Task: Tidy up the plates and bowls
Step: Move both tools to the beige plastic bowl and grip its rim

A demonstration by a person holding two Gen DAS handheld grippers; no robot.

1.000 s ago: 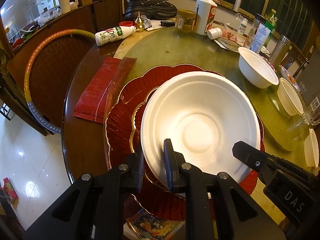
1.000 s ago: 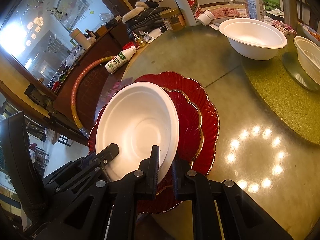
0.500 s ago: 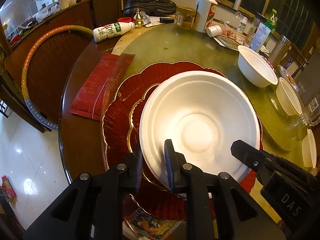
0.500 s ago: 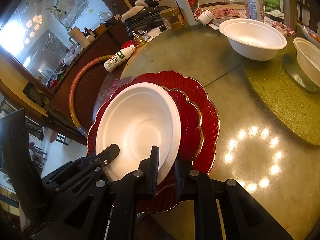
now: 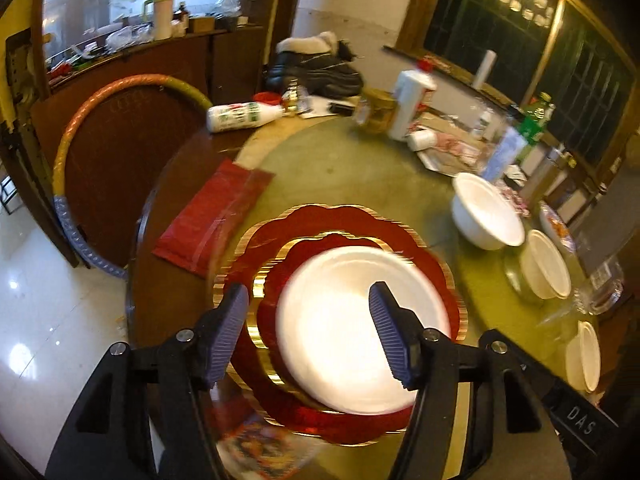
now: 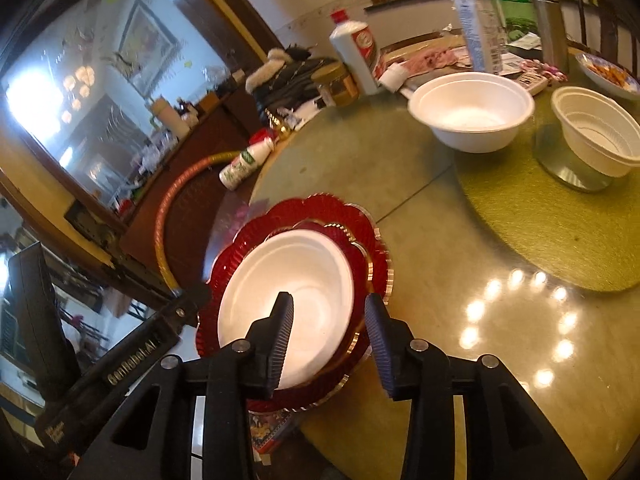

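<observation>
A white foam bowl [image 5: 340,320] [image 6: 296,292] sits on a small red gold-rimmed plate [image 5: 344,240] [image 6: 352,240], which lies on a larger red scalloped plate [image 5: 280,224] [image 6: 320,208] near the table's front edge. My left gripper [image 5: 308,300] is open and empty, raised above the bowl. My right gripper [image 6: 328,308] is open and empty, above the bowl's right rim. Another white foam bowl [image 5: 486,216] [image 6: 472,110] stands farther right. A ribbed white plastic bowl [image 5: 546,264] [image 6: 596,132] stands beyond it.
A green round mat [image 6: 560,216] covers the table's right side. A red packet [image 5: 212,216] lies left of the plates. A lying white bottle [image 5: 244,114], a jar [image 5: 378,114], a tall white bottle [image 5: 410,100] and clutter line the far edge. A hoop [image 5: 80,128] leans at left.
Both grippers opened and let go of the white bowl's rim. Both have pulled up and back from the stack. The bowl now rests on the red plates.
</observation>
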